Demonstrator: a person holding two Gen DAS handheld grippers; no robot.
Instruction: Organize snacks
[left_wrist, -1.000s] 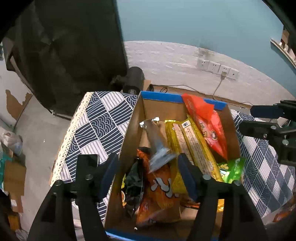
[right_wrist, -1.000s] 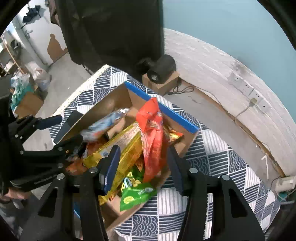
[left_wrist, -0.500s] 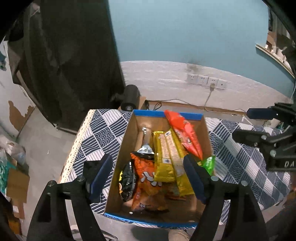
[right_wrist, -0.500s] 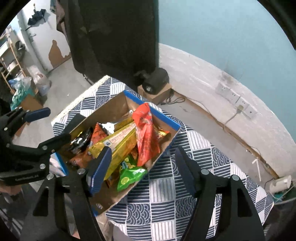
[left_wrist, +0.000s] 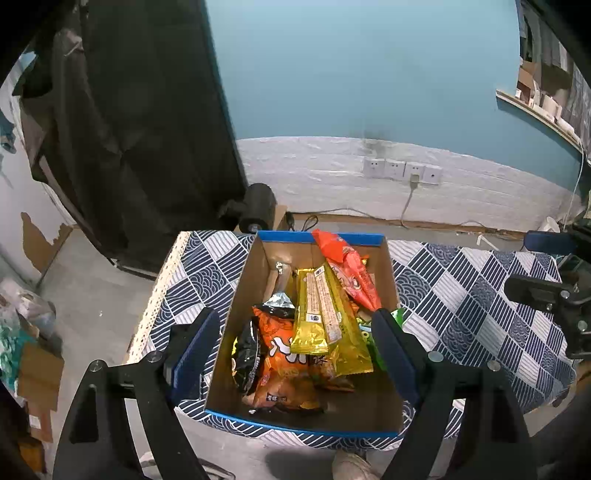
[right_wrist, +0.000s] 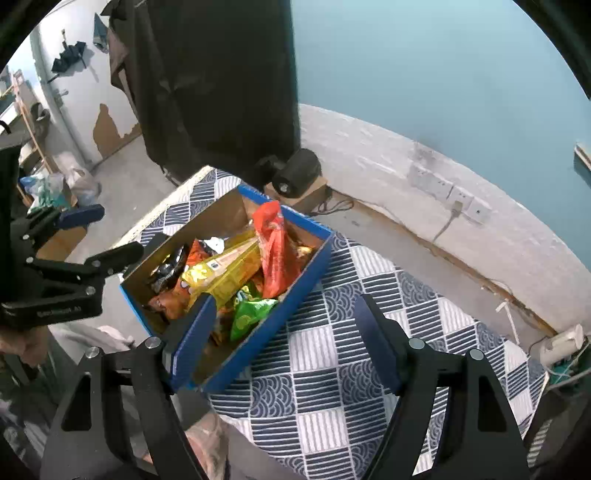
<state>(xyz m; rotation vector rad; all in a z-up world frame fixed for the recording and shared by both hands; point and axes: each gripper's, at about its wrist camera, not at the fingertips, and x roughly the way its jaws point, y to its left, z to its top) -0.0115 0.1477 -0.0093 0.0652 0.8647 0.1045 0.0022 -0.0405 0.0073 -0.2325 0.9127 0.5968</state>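
A blue-rimmed cardboard box (left_wrist: 320, 237) stands on the patterned table and holds several snack packets: a red bag (left_wrist: 351, 269), yellow packets (left_wrist: 325, 317), an orange bag (left_wrist: 284, 350), a black packet (left_wrist: 245, 350) and a silver-topped packet (left_wrist: 279, 291). The same box (right_wrist: 314, 258) shows in the right wrist view with a green bag (right_wrist: 251, 310). My left gripper (left_wrist: 295, 343) is open and empty, high above the box. My right gripper (right_wrist: 284, 336) is open and empty, above the box's right side and the tablecloth.
The table has a blue-and-white patterned cloth (left_wrist: 461, 295). A black cylinder (left_wrist: 258, 206) sits on a small box on the floor behind the table. Wall sockets (left_wrist: 402, 170) with a cable are on the far wall. A dark curtain (left_wrist: 129, 129) hangs at left.
Both grippers have risen and pulled back from the box, so it looks smaller. The silver-topped packet between my left fingers a second ago now lies in the box. Both grippers are wider open.
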